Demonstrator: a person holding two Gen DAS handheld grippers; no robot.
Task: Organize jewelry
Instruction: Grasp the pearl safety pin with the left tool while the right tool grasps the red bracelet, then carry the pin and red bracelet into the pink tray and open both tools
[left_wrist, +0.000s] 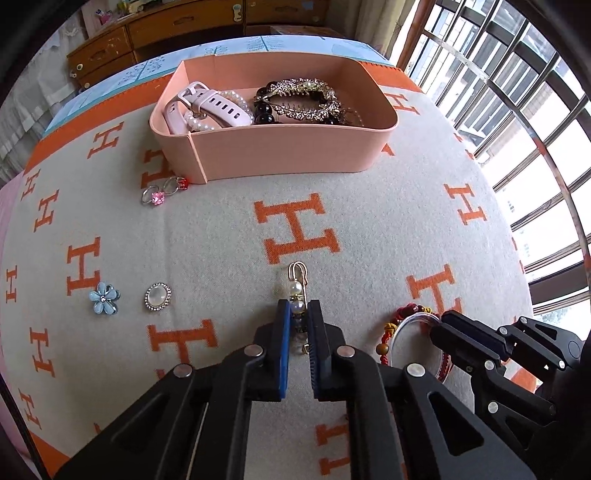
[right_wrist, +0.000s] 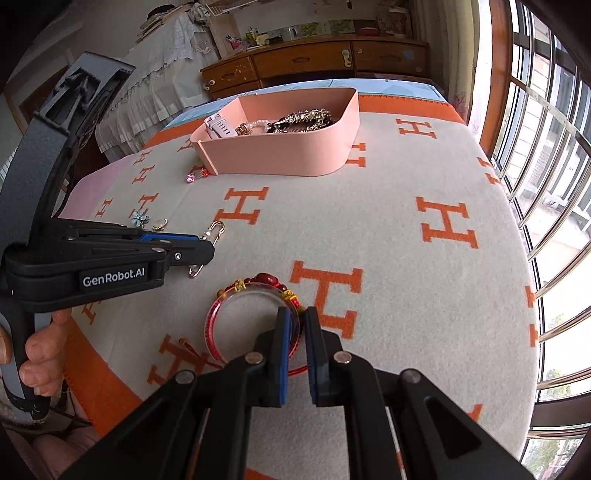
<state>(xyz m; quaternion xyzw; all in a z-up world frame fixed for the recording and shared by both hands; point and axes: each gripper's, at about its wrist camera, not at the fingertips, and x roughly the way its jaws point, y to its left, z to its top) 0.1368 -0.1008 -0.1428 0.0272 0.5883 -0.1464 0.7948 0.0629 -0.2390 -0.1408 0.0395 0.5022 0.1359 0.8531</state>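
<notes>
A pink box at the back of the blanket holds a pink watch strap, pearls and gold hair clips. My left gripper is shut on a gold pearl brooch pin that lies on the blanket; the pin also shows in the right wrist view. My right gripper is shut on the rim of a red bangle with a red beaded cord. The bangle rests on the blanket and shows in the left wrist view.
Two rings with pink and red stones lie by the box's front left corner. A blue flower brooch and an oval white brooch lie at the left. The blanket has orange H letters. Window bars stand at the right.
</notes>
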